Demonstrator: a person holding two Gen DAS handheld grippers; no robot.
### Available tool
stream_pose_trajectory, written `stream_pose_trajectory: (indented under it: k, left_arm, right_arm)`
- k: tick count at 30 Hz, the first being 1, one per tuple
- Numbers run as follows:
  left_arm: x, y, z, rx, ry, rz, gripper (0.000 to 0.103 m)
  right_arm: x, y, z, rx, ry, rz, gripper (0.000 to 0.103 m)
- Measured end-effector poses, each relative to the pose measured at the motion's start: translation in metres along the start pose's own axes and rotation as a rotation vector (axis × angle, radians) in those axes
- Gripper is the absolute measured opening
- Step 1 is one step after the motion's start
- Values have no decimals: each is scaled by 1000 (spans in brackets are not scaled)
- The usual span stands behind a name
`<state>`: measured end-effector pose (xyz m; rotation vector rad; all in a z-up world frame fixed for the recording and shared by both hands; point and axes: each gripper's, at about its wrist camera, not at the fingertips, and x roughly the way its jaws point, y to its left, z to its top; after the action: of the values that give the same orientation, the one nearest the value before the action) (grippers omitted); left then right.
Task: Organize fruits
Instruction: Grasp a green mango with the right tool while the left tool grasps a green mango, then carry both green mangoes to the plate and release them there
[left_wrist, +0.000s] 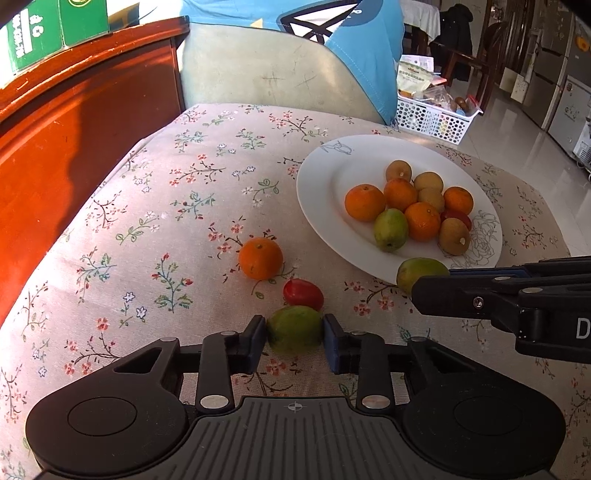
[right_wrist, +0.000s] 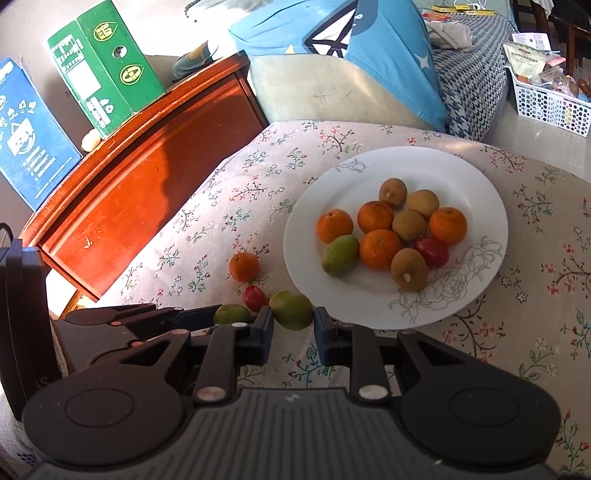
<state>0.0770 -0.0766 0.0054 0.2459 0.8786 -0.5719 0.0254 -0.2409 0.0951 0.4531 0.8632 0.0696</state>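
Observation:
A white plate (left_wrist: 325, 192) on the floral cloth holds several oranges, brown fruits, a green fruit and a red one; it also shows in the right wrist view (right_wrist: 461, 177). Loose on the cloth are an orange (left_wrist: 260, 257), a red fruit (left_wrist: 303, 293) and two green fruits. My left gripper (left_wrist: 294, 338) is shut on one green fruit (left_wrist: 294, 329), which rests on the cloth. My right gripper (right_wrist: 293, 326) has its jaws around the other green fruit (right_wrist: 291, 309) by the plate's near rim, with small gaps at each pad.
A red-brown wooden cabinet (right_wrist: 147, 177) stands at the left with green (right_wrist: 107, 77) and blue (right_wrist: 29, 136) boxes on top. A cushioned chair back with a blue cloth (right_wrist: 332, 40) is behind. A white basket (right_wrist: 546, 103) sits on the floor at the right.

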Motion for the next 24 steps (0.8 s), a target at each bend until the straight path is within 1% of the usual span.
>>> stream_pose_trajectory:
  k: [4, 6, 9, 13, 16, 24]
  left_arm:
    - [-4, 2, 2, -32, -2, -13, 29]
    - [-10, 3, 7, -47, -20, -16, 29]
    - [-19, 1, 19, -72, -66, -44, 29]
    - [-18, -3, 37, -105, -99, -77, 29]
    - [-11, -7, 49, -106, -117, -69, 30]
    - [10, -5, 69, -131, -131, -49, 30]
  right_arm:
    - [-4, -3, 3, 8, -12, 0, 24]
    - [-6, -5, 6, 17, -19, 3, 24]
    - [-10, -8, 17, 22, -43, 5, 24]
    - [-12, -13, 36, 19, -83, 4, 24]
    - [-9, -17, 48, 14, -104, -2, 24]
    - [13, -28, 68, 29, -103, -13, 24]
